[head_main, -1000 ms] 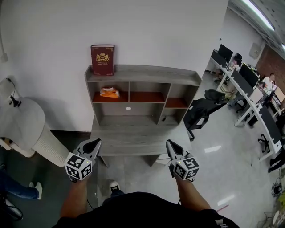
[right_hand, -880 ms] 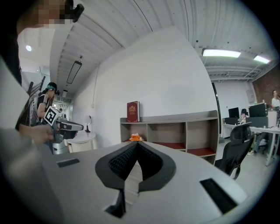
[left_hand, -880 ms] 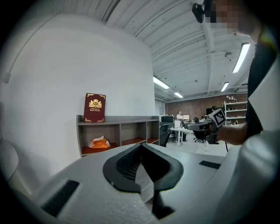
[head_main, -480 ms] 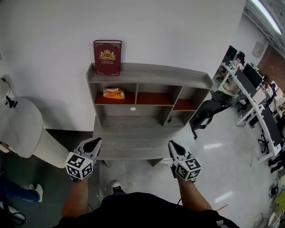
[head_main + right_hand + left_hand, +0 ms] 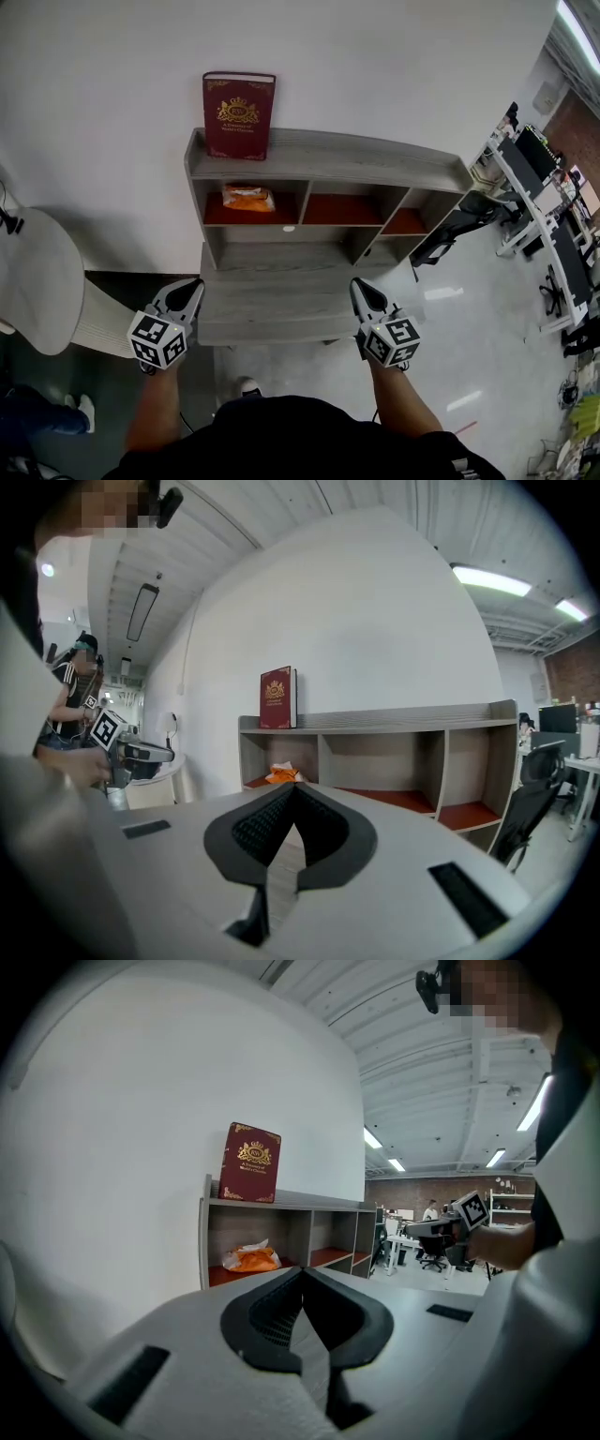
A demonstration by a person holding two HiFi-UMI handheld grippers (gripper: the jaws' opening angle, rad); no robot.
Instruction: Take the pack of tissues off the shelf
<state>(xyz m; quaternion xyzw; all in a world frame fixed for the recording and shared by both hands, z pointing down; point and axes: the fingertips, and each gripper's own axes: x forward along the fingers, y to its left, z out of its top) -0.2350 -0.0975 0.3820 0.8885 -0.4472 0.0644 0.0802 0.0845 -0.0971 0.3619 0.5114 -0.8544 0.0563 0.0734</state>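
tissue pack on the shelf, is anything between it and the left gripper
Nothing visible stands in the way. The tissue pack lies alone in the left open-fronted compartment of the shelf. The left gripper, jaws together, is near the front left corner of the desk, and only its bare top lies between them.

The left gripper (image 5: pixel 194 285) and the right gripper (image 5: pixel 357 285) are held side by side, well apart, both pointing forward. Each one's 2 jaws are closed tip to tip with nothing between them. The bare left forearm (image 5: pixel 155 412) and right forearm (image 5: pixel 401 405) extend forward from the torso.
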